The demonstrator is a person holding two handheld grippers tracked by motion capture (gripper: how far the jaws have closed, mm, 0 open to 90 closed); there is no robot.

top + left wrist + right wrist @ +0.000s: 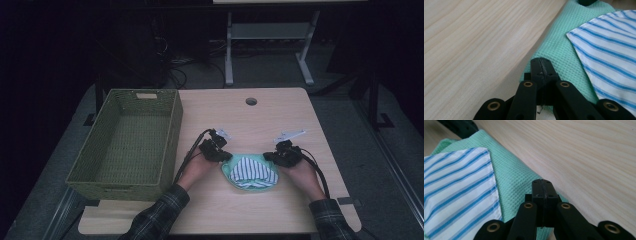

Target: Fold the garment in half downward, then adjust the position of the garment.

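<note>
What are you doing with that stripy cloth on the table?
A person sits at a wooden table with a gripper in each hand. The left gripper and the right gripper are both shut at opposite edges of a green waffle cloth, which has a blue-and-white striped cloth lying on top. Whether they actually pinch the fabric is hard to tell. An empty green woven basket stands to the left of the cloths.

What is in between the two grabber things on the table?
Between the left gripper and right gripper lies the green cloth with the striped cloth on it, seen from the high view.
</note>
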